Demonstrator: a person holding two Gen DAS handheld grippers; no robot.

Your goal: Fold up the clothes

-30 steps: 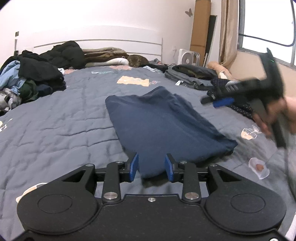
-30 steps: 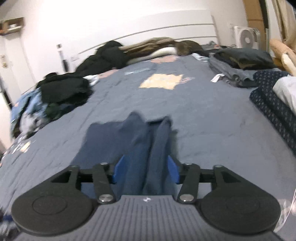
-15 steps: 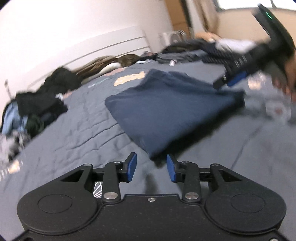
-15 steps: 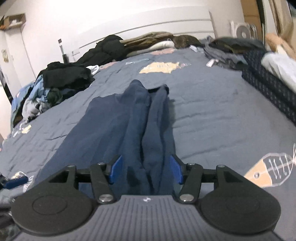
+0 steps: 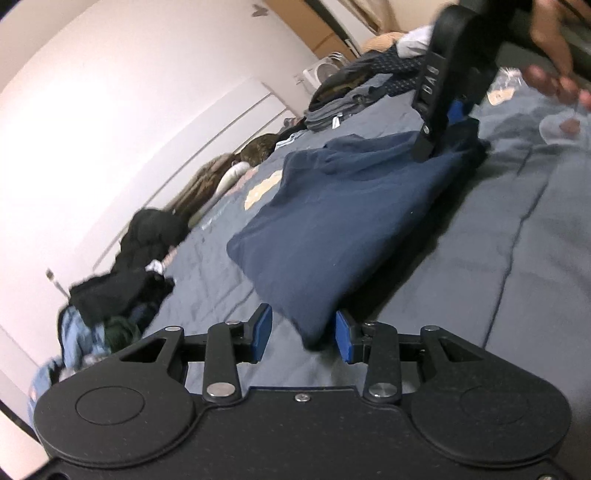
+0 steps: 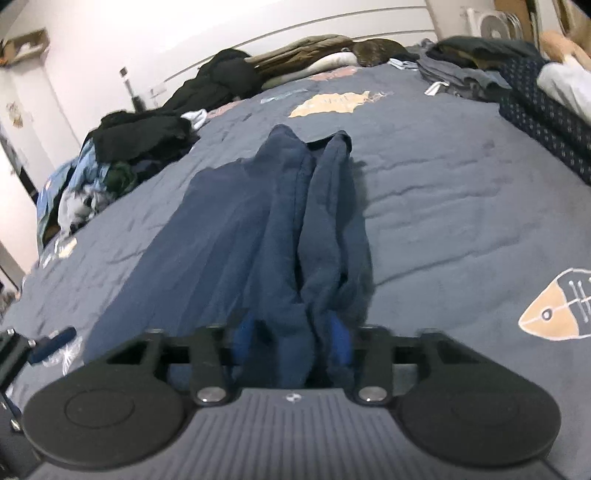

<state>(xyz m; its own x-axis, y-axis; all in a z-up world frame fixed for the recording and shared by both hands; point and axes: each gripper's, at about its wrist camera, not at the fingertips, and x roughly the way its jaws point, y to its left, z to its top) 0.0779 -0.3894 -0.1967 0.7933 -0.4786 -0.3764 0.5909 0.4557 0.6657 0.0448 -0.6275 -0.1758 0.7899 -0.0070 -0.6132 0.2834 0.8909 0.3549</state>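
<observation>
The navy garment (image 5: 343, 221) lies folded on the grey-blue quilt (image 5: 524, 258) near the middle of the bed, with bare quilt open on all sides of it. That room ends at a heap of dark and light-blue clothes (image 6: 122, 155) on the left, a stack of folded clothes (image 6: 469, 62) and a dotted navy fabric (image 6: 546, 122) on the right, and jackets along the white headboard (image 6: 332, 26) at the far end. The left gripper (image 5: 301, 330) stands with its 2 blue pads apart, and the near corner of the garment lies between them; whether either pad touches the cloth cannot be told. The right gripper (image 6: 291, 338) is clamped on a bunched end of the same garment, the fabric filling the gap between its blue pads and running away from them in 2 long ridges. From the left wrist view, the right gripper (image 5: 443, 96) sits at the garment's far corner, held by a hand (image 5: 554, 55).
</observation>
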